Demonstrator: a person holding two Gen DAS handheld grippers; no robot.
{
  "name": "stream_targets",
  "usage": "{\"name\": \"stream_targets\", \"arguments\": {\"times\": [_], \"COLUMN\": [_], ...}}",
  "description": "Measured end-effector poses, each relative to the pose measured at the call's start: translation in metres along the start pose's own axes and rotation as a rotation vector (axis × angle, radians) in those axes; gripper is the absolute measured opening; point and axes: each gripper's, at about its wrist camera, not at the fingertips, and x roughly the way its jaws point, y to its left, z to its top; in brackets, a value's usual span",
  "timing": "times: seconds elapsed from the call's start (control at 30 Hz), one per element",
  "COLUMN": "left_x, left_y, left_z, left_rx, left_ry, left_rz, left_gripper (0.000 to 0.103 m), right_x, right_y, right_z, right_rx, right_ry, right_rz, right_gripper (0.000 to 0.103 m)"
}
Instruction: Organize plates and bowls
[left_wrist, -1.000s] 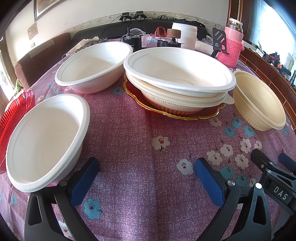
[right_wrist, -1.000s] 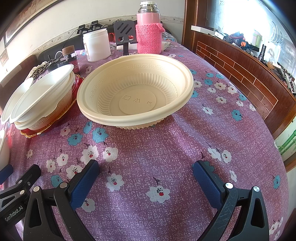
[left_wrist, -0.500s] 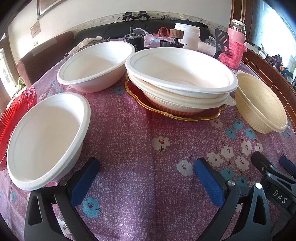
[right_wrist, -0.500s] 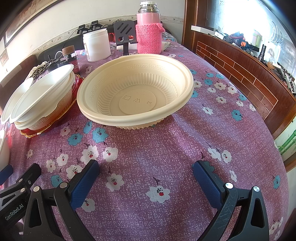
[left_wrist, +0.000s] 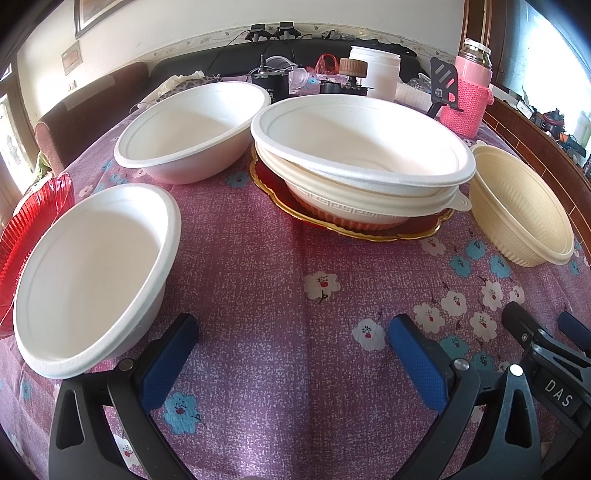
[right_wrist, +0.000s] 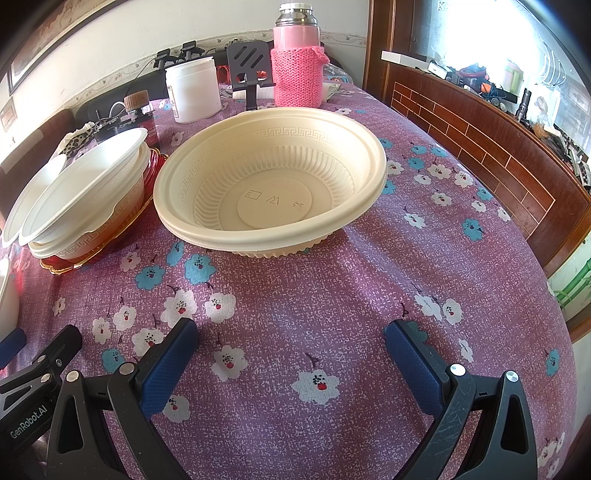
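I see a table under a purple flowered cloth (left_wrist: 266, 258). Directly on it sit a white bowl near me on the left (left_wrist: 92, 269), a second white bowl further back (left_wrist: 192, 125), a gold-rimmed red plate (left_wrist: 369, 232) (carrying stacked bowls), a cream plastic bowl (right_wrist: 269, 177) and a ribbed red plate at the left edge (left_wrist: 33, 221). At the far end stand a white jar (right_wrist: 192, 88), a pink flask (right_wrist: 297, 62) and a dark phone stand (right_wrist: 249, 70).
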Motion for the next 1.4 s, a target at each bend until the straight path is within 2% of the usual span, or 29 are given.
{"name": "stream_targets", "arguments": {"times": [0.27,0.43,0.5,0.57,0.63,0.8,0.93,1.03,1.07,1.17,1.27,1.4], "left_x": [-0.002,-0.016,-0.027,-0.036,-0.041,-0.049,-0.056,-0.074,-0.084,-0.113,-0.135,-0.146], "left_y": [0.001,0.006,0.005,0.006,0.008,0.001,0.01,0.031,0.043,0.085,0.131,0.185], "left_z": [-0.002,-0.014,-0.027,-0.04,-0.051,-0.059,-0.071,-0.078,-0.08,-0.08,-0.075,-0.064], "left_rx": [0.008,0.104,0.15,0.178,0.173,0.204,0.213,0.19,0.175,0.133,0.068,-0.006], "left_ry": [0.01,0.148,0.173,0.152,0.094,0.073,0.122,0.14,0.132,0.07,0.005,-0.075], "left_rz": [-0.006,-0.07,-0.095,-0.109,-0.109,-0.061,-0.142,-0.225,-0.26,-0.289,-0.289,-0.21], "left_gripper": [0.103,0.103,0.103,0.103,0.103,0.103,0.103,0.103,0.103,0.103,0.103,0.103], "right_x": [0.0,0.002,0.004,0.005,0.004,0.006,0.008,0.006,0.005,-0.007,-0.03,-0.078], "right_y": [-0.001,-0.001,0.001,0.002,0.0,0.002,0.005,0.005,0.004,0.003,0.013,0.046], "right_z": [0.001,0.006,0.009,0.013,0.011,0.011,0.01,0.008,0.008,0.002,-0.008,-0.016], "right_rx": [-0.011,-0.018,-0.019,-0.026,-0.034,-0.015,0.015,0.013,0.01,0.014,-0.015,-0.077], "right_ry": [0.001,0.066,0.096,0.123,0.142,0.131,0.091,0.095,0.107,0.137,0.093,-0.046], "right_rz": [0.015,0.019,0.018,0.019,0.023,0.005,-0.017,-0.014,-0.011,0.011,0.048,0.129], "right_gripper": [0.102,0.102,0.102,0.102,0.102,0.102,0.102,0.102,0.102,0.097,0.096,0.096]}}
